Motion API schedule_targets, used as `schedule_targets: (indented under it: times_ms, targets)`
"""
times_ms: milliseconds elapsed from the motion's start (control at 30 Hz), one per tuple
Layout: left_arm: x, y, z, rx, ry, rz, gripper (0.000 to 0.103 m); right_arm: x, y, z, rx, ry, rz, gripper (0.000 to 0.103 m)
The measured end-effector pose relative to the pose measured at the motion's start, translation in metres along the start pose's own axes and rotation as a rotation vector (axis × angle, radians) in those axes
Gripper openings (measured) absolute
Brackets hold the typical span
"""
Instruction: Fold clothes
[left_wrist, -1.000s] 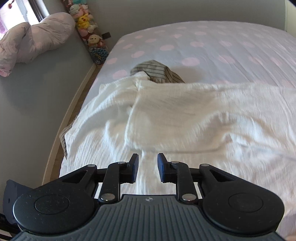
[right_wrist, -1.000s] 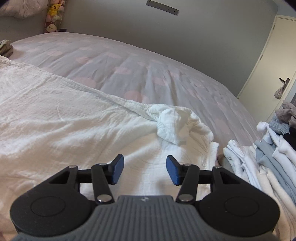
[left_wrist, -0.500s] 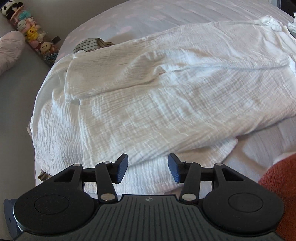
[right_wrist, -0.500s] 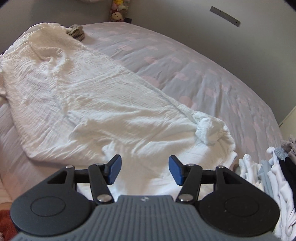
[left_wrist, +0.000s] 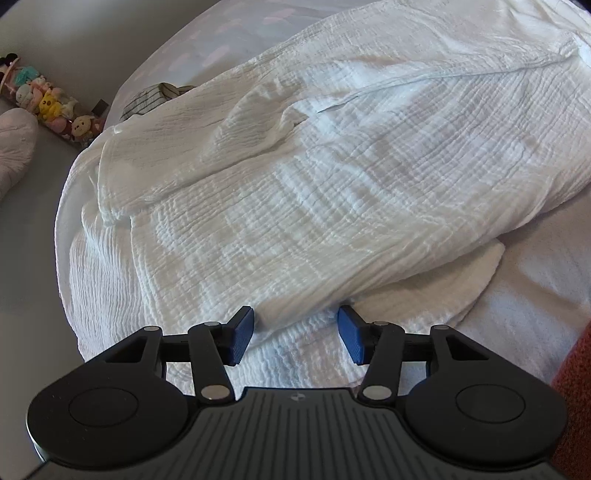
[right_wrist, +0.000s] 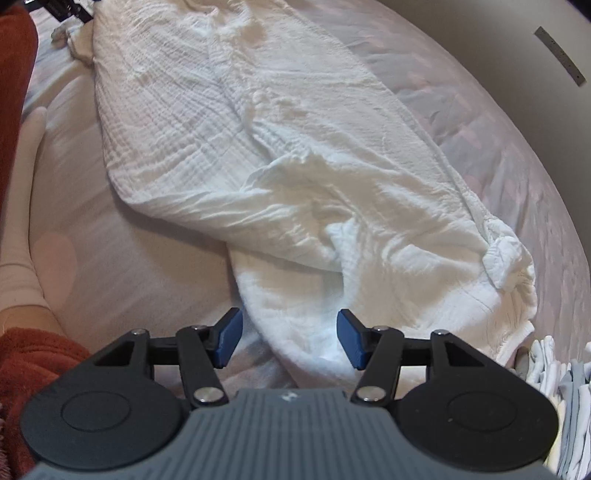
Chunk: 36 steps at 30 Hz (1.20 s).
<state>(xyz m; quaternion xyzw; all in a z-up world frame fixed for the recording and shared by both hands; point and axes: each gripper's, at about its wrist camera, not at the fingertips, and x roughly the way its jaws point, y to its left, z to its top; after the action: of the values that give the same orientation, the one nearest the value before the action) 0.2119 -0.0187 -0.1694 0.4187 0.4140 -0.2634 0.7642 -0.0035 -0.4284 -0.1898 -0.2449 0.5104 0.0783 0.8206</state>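
The muslin garment (left_wrist: 332, 177) is spread on the bed (left_wrist: 546, 280); a striped garment (left_wrist: 155, 98) is tucked behind it at eleven o'clock, and plush toys (left_wrist: 51, 107) are lined up at ten o'clock.

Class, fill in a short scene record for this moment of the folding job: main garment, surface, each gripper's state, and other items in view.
main garment: white crinkled cloth, spread lengthwise, wrinkled, one end bunched
surface: bed with pink-spotted sheet
left gripper: open, over the cloth's near edge, holding nothing
right gripper: open, over the cloth's near end, holding nothing
other items: striped garment beyond the cloth; row of plush toys by the wall; stacked clothes at right
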Motion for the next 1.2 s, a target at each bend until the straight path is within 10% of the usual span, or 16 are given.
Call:
schedule_targets:
  times_ms: [167,333,867,1200]
  targets:
    - [-0.008,0.012,0.004,-0.132,-0.044,-0.038,0.013,0.012,0.006,0.001,-0.052,0.046,0.005,0.038]
    - [-0.028,0.024,0.011,-0.202,-0.049,-0.061,0.006,0.004,0.003,-0.001,-0.041,0.025,-0.017,0.009]
    - [-0.151,0.088,0.042,-0.289,-0.179,-0.099,0.002,-0.085,-0.083,0.008,0.126,-0.143,-0.115,0.005]
    - [-0.065,0.099,0.068,-0.344,-0.063,-0.049,0.002,-0.022,-0.110,0.028,0.235,-0.117,-0.182,0.005]
